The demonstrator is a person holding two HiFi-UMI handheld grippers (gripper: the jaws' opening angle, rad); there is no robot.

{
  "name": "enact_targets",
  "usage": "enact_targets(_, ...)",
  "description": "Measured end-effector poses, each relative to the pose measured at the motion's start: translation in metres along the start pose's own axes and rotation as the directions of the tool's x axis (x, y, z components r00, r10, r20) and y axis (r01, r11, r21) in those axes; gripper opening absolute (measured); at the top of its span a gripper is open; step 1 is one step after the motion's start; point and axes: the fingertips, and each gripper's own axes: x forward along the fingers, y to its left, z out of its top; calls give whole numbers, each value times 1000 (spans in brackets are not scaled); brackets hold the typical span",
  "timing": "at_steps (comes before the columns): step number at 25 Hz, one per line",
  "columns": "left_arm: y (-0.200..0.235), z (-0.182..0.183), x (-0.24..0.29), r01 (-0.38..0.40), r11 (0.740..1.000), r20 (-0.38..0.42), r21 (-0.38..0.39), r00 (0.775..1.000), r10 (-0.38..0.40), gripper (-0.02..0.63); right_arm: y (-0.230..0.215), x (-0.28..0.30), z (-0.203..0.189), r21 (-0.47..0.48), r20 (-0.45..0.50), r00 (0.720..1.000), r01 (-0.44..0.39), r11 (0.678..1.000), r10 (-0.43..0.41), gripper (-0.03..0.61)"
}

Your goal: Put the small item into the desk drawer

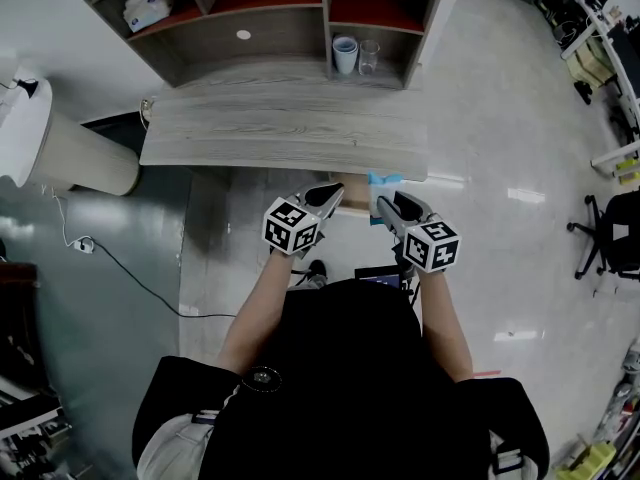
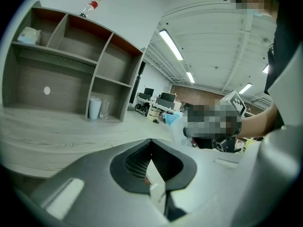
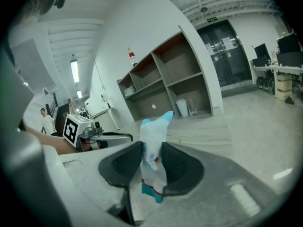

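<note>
Right gripper (image 3: 151,161) clamped on white-blue packet (image 3: 154,134) by desk (image 1: 280,128) front edge; left gripper (image 2: 152,173) pinched shut on drawer (image 1: 352,207) front.

right gripper (image 3: 152,162) | jaws clamp white-blue packet (image 3: 152,150) | shelf unit (image 3: 165,79) behind
</note>
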Motion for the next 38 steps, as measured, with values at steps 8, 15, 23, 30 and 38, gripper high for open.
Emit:
enact_targets(8, 1, -2, 0, -9, 1000, 1, -17, 1000, 9, 0, -2, 1, -4, 9, -11, 1000, -10, 1000, 10, 130)
enact_targets(15, 4, -3, 3, -10, 999, 9, -43, 1000, 11, 2, -9, 5, -8, 3, -33, 999, -16, 1000, 16, 130)
enact_targets(23, 11, -12, 6, -35, 996, -10, -79, 999, 34, 2, -16, 17, -22, -46, -122, 992, -46, 998, 40, 130)
enact_targets(30, 19, -31, 13, -46, 993, -35, -106, 998, 43, 2, -21, 42, -32, -126, -194, 979, -94, 988, 68, 130)
enact_targets(38, 34, -43, 21, -62, 991, -52, -123, 997, 56, 2, -28, 75, -44, -238, -289, 952, -171, 956, 98, 130)
